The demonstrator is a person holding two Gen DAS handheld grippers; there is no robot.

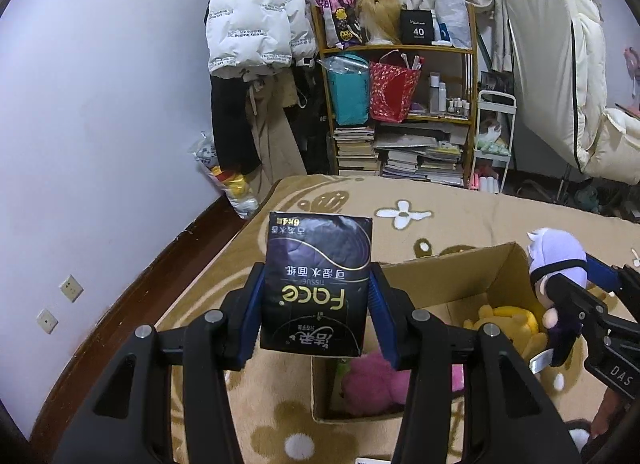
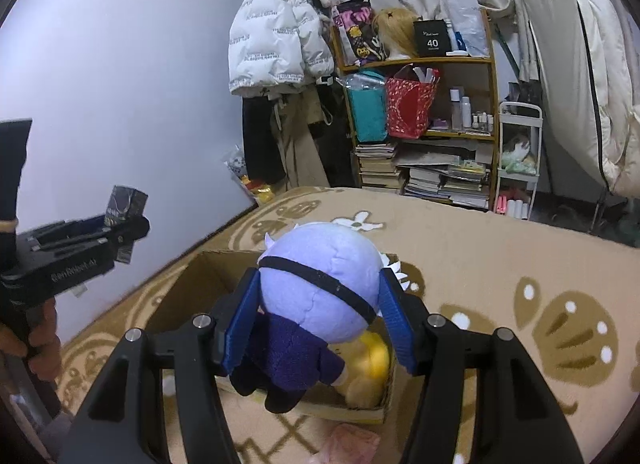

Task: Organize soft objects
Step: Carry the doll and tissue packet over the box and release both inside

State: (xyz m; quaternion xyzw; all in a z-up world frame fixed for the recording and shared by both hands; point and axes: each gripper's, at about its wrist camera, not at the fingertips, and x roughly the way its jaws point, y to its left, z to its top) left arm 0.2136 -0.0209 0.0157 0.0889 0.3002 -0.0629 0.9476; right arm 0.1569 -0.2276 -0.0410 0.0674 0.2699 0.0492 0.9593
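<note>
My left gripper (image 1: 316, 300) is shut on a black "Face" tissue pack (image 1: 318, 282), held upright above the left edge of an open cardboard box (image 1: 448, 268). The box holds a yellow plush (image 1: 508, 320) and a pink plush (image 1: 370, 384). My right gripper (image 2: 320, 304) is shut on a doll with a lavender head and dark purple body (image 2: 320, 296), held over the box (image 2: 208, 280); the yellow plush (image 2: 372, 372) lies beneath it. The doll (image 1: 554, 260) and right gripper (image 1: 588, 292) show at the right of the left wrist view. The left gripper with the pack (image 2: 120, 216) shows at the left of the right wrist view.
The box sits on a tan patterned blanket (image 1: 440, 208). A pink soft item (image 2: 348, 440) lies on the blanket in front of the box. Behind stand a wooden shelf (image 1: 400, 104) with bags and books, hanging coats (image 1: 252, 24), and a white cart (image 1: 494, 144).
</note>
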